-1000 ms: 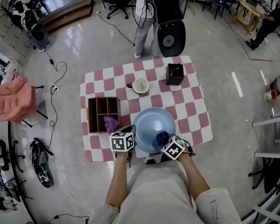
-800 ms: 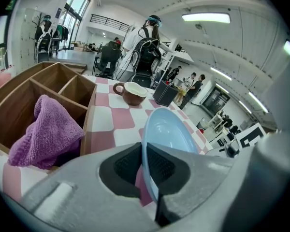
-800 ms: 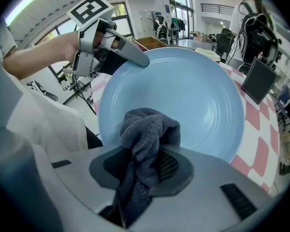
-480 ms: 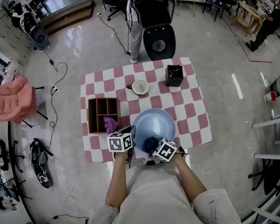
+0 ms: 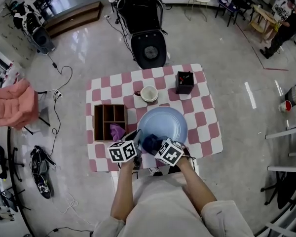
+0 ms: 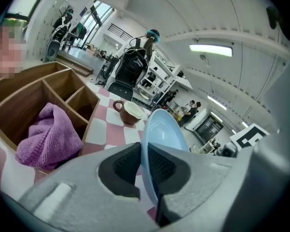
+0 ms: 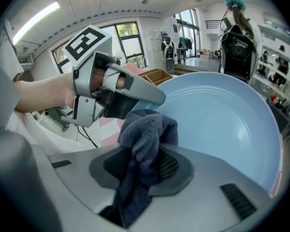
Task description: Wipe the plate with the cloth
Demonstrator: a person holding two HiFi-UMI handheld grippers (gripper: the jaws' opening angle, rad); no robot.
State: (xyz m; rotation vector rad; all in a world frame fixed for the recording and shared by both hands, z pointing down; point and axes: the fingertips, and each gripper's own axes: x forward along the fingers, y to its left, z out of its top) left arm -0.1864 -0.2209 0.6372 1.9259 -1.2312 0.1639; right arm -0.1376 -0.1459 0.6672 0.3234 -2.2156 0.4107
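The left claw [image 6: 144,164] is pinching the near rim of the pale blue plate [image 6: 163,129], which is held tilted over the worktop's [image 5: 207,128] near edge. The right claw [image 7: 141,170] is clamped on the dark blue cloth [image 7: 146,132] — its bunched end lies against the plate's inner face, close by the left claw. Left of the plate a wooden divider box [image 5: 108,113] holds a purple cloth [image 5: 117,131] — a cup [image 5: 149,93] and a black box [image 5: 184,81] stand toward the far edge.
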